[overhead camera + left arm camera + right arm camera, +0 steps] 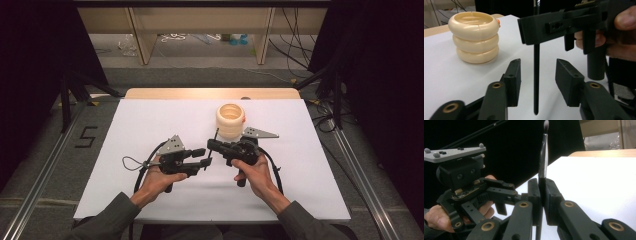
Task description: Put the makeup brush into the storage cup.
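A white counter (150, 125) stands on grey floor (200, 77), a pale wooden strip (165, 93) along its far edge. Beyond, wooden furniture legs (140, 40) and loose cables (295, 45). Metal rails (45, 170) flank both sides; dark curtains (30, 50) close the room.

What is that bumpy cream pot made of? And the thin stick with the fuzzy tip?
The pot looks like smooth plastic or glazed clay: its three stacked rings shine softly, so it could be either. The stick is a brush: a black handle, probably plastic or painted wood, then a shiny silver band that looks like metal, then soft hairs at the tip.
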Available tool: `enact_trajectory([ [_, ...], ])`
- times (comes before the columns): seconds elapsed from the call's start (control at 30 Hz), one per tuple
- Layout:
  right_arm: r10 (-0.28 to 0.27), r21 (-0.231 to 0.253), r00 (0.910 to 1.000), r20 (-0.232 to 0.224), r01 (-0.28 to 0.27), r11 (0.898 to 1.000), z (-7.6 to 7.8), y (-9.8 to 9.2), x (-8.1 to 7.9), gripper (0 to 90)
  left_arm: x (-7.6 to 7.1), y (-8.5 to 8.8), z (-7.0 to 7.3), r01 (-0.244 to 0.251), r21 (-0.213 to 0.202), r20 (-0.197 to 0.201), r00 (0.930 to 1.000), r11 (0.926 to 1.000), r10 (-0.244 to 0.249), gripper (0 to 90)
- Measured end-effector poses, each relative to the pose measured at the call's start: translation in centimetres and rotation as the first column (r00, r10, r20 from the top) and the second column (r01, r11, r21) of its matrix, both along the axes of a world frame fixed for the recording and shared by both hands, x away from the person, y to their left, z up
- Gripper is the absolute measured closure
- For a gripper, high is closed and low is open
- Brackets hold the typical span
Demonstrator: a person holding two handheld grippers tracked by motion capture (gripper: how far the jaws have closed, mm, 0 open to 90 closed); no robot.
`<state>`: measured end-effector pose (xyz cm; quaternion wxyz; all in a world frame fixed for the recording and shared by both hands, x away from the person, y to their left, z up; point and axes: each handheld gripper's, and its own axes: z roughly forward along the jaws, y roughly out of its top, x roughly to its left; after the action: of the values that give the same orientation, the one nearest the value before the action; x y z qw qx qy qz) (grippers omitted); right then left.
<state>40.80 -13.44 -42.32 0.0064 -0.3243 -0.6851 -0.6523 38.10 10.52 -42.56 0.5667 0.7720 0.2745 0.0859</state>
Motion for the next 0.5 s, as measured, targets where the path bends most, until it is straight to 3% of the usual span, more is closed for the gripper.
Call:
enact_trajectory([
  [0.1, -0.002, -0.014, 0.9996, 0.027, 0.003, 1.000, 0.00, -0.05, 0.07, 85.3, -0.17, -0.02, -0.05, -0.021, 0.019, -0.005, 0.9998, 0.9996, 0.021, 44.4],
  [0.17, -0.004, -0.025, 1.0000, 0.003, 0.004, 1.000, 0.10, -0.07, -0.08, 85.3, -0.29, 0.03, -0.09, -0.022, 0.031, -0.001, 0.9998, 0.9993, 0.022, 40.6],
  [0.3, -0.011, -0.044, 0.9989, 0.046, 0.013, 0.999, 0.15, -0.28, 0.04, 85.3, -0.36, 0.30, -0.18, -0.039, 0.041, 0.000, 0.9992, 0.9984, 0.039, 34.0],
  [0.5, -0.018, -0.075, 0.9980, 0.061, 0.022, 0.997, 0.28, -0.52, 0.06, 85.3, -0.56, 0.82, -0.23, -0.064, 0.072, 0.009, 0.9979, 0.9954, 0.063, 29.7],
])
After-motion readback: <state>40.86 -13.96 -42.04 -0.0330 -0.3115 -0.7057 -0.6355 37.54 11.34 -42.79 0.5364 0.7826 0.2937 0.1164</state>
